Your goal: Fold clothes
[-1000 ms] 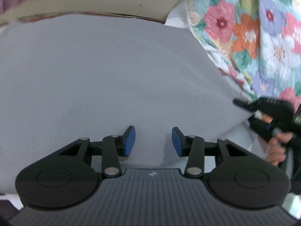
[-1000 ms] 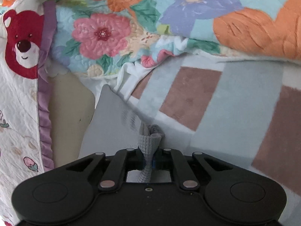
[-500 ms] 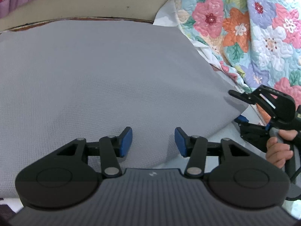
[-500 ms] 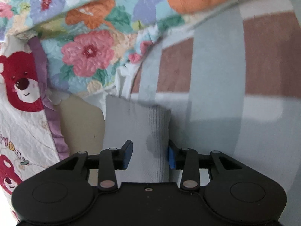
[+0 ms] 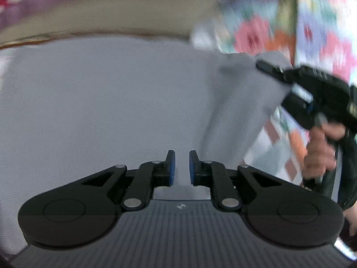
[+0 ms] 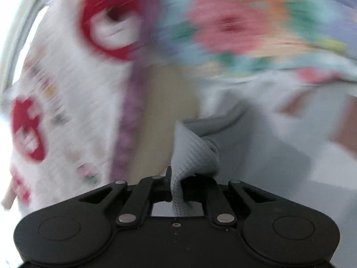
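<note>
Both jaws having just been closing, the right gripper is pinching the grey garment at three o'clock while the left gripper, nearly closed on its near hem, is risking slippage.

Bright daylight, heavy motion blur, fisheye edge distortion.

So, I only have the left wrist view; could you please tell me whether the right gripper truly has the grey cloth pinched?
Observer: Yes. The right gripper has just been closing its jaws, and a bunched fold of the grey cloth is clamped between them.
Operator: Thanks. Does any cloth pass right through?
Observer: Yes, a strip pokes out behind the fingers, towards the camera.
Operator: What is on its left?
Observer: A white quilt with red bears, blurred.
</note>
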### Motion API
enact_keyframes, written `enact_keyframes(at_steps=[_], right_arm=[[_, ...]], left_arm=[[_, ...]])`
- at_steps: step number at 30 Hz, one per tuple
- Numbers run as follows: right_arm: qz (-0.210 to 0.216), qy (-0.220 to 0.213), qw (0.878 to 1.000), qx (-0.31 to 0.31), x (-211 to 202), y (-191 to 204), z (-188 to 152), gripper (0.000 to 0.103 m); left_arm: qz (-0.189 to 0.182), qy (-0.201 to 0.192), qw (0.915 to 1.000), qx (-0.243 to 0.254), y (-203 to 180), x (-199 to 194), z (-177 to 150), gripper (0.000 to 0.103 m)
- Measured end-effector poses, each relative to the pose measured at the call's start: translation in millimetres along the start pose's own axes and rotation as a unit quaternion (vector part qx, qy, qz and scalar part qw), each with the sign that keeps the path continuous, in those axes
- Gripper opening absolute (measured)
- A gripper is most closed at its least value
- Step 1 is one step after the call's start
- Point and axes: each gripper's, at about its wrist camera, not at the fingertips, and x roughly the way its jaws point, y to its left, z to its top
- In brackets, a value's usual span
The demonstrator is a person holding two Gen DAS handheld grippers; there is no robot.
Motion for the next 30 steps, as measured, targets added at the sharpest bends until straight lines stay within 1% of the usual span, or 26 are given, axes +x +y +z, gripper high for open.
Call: enact_keyframes(at_steps=[2,3,5,6,8,10,11,13,15,16,19,21,23,24,26,27,28,29,30], right_arm=[[0.048,0.047,0.997,-0.036,23.2,38.8,-15.6,0.009],[0.072,0.074,0.993,-0.059,34.8,57.9,-27.4,0.009],[0.107,0.132,0.980,-0.100,57.5,87.4,-64.3,0.009],[0.113,0.164,0.973,-0.114,70.3,96.5,-87.0,0.009],[0.096,0.219,0.959,-0.153,94.2,102.2,-132.8,0.009],[0.068,0.267,0.942,-0.190,115.5,102.3,-175.2,0.009],[0.053,0.281,0.938,-0.196,121.7,98.3,-188.6,0.009],[0.030,0.297,0.935,-0.191,129.0,89.9,-205.7,0.008],[0.025,0.295,0.935,-0.194,126.9,89.0,-211.2,0.009],[0.025,0.292,0.933,-0.210,124.2,91.9,-211.5,0.009],[0.023,0.280,0.920,-0.272,119.2,104.8,-211.5,0.009],[0.023,0.269,0.909,-0.319,118.3,116.6,-211.8,0.009],[0.022,0.254,0.889,-0.380,118.2,132.7,-217.6,0.009],[0.022,0.248,0.877,-0.411,116.5,138.6,-223.8,0.009],[0.019,0.240,0.847,-0.473,114.4,147.6,-236.8,0.009],[0.015,0.236,0.835,-0.496,112.5,148.5,-240.7,0.009],[0.012,0.231,0.823,-0.519,110.6,149.3,-244.7,0.010],[0.010,0.229,0.816,-0.530,109.4,148.8,-247.2,0.011],[0.012,0.232,0.817,-0.528,109.3,147.1,-248.5,0.012]], left_arm=[[0.021,-0.013,0.9994,-0.023,30.5,-27.8,-3.6,0.014],[0.033,-0.018,0.9988,-0.033,45.0,-39.7,-7.4,0.014],[0.049,-0.022,0.9968,-0.059,70.7,-54.2,-19.5,0.014],[0.049,-0.024,0.9956,-0.076,84.4,-58.1,-28.5,0.014],[0.050,-0.032,0.9930,-0.102,105.5,-59.2,-45.5,0.014],[0.077,-0.028,0.9892,-0.121,120.5,-54.5,-61.4,0.013],[0.089,-0.023,0.9875,-0.128,123.1,-52.7,-64.4,0.010],[0.092,-0.024,0.9865,-0.133,123.2,-54.2,-66.3,0.010],[0.091,-0.034,0.9871,-0.127,121.5,-57.8,-64.9,0.011],[0.088,-0.038,0.9875,-0.125,121.5,-59.1,-63.6,0.013],[0.066,-0.035,0.9863,-0.147,136.0,-57.5,-61.0,0.013],[0.050,-0.035,0.9850,-0.161,142.1,-59.9,-62.5,0.013],[0.031,-0.037,0.9829,-0.178,146.8,-63.1,-64.7,0.013],[0.012,-0.041,0.9804,-0.192,148.7,-63.4,-64.9,0.013],[-0.034,-0.054,0.9730,-0.222,155.9,-66.6,-66.6,0.013],[-0.053,-0.060,0.9694,-0.232,159.3,-69.4,-67.8,0.014],[-0.071,-0.066,0.9652,-0.243,162.8,-72.1,-68.9,0.017],[-0.084,-0.071,0.9620,-0.250,165.3,-74.2,-69.9,0.023],[-0.087,-0.073,0.9606,-0.253,166.7,-75.4,-70.5,0.026]])
